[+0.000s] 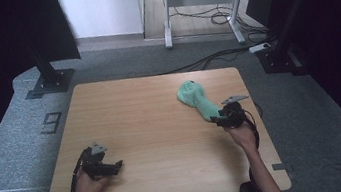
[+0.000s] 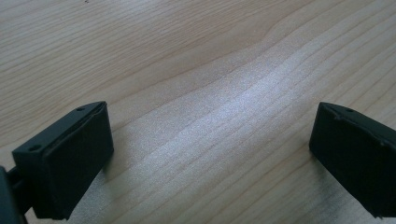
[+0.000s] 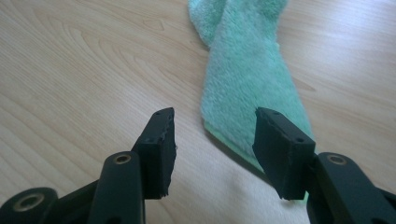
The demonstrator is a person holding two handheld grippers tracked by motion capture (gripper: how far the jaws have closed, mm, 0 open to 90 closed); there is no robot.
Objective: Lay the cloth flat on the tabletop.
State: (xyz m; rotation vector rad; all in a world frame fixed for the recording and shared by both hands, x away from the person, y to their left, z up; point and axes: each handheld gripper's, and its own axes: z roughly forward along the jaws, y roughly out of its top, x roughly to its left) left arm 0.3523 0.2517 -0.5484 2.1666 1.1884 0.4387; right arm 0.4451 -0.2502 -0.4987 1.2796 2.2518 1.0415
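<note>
Wooden tabletop (image 1: 158, 128) seen from above, with a person's forearms entering at the near edge. Left tool (image 1: 110, 168): held low over the near-left part of the tabletop, jaws spread wide with bare wood between them and nothing gripped. Right tool (image 1: 218, 118): at the right side, jaws partly apart and empty, poised at the near end of the cloth (image 1: 198, 99). The cloth, green and fluffy, lies in a long bunched strip running from the far right toward the right tool; its near corner lies between and under that tool's jaws.
</note>
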